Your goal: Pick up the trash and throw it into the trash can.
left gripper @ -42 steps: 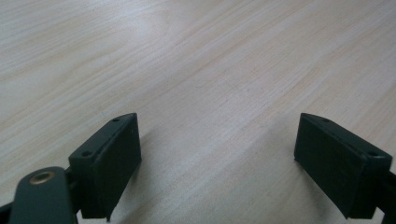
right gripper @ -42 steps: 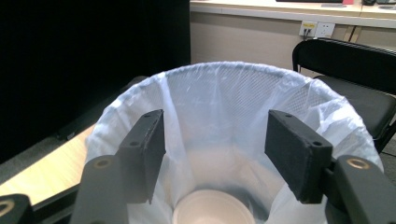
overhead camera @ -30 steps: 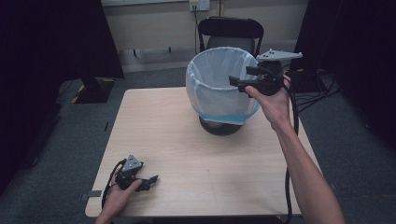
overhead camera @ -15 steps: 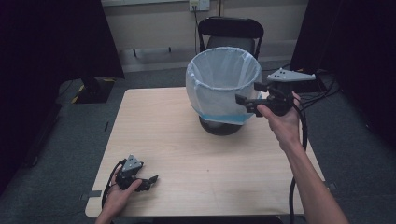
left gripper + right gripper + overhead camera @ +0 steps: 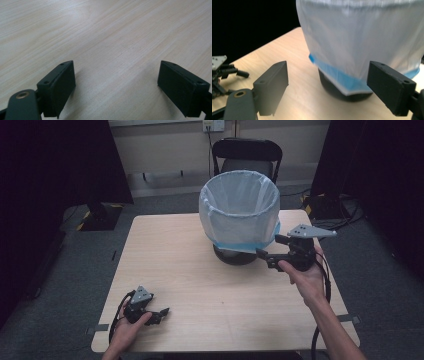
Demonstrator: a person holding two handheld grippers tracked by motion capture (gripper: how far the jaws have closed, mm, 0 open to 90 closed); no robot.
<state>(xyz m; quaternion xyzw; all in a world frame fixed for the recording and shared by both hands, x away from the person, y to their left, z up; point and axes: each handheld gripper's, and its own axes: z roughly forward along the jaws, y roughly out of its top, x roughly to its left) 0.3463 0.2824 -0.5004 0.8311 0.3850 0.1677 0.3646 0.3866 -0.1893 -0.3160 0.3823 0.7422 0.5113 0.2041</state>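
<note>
Looking down from the high view, the right gripper (image 5: pixel 266 251) hovered wide open and empty at 3 o'clock of the lined bin (image 5: pixel 239 215); the left gripper (image 5: pixel 161 312) lay open on the table (image 5: pixel 200 285) at 7 o'clock; left gripper view showed spread jaws over bare wood; right gripper view framed the bin's base at 12 o'clock between parted jaws

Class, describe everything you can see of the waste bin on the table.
The waste bin stands upright toward the far side of the table. A translucent white liner with a blue band along its hem is folded over the rim and hangs down the outside; the dark base shows beneath. It looks empty. The right gripper points at its lower side with open jaws, not touching.
</note>
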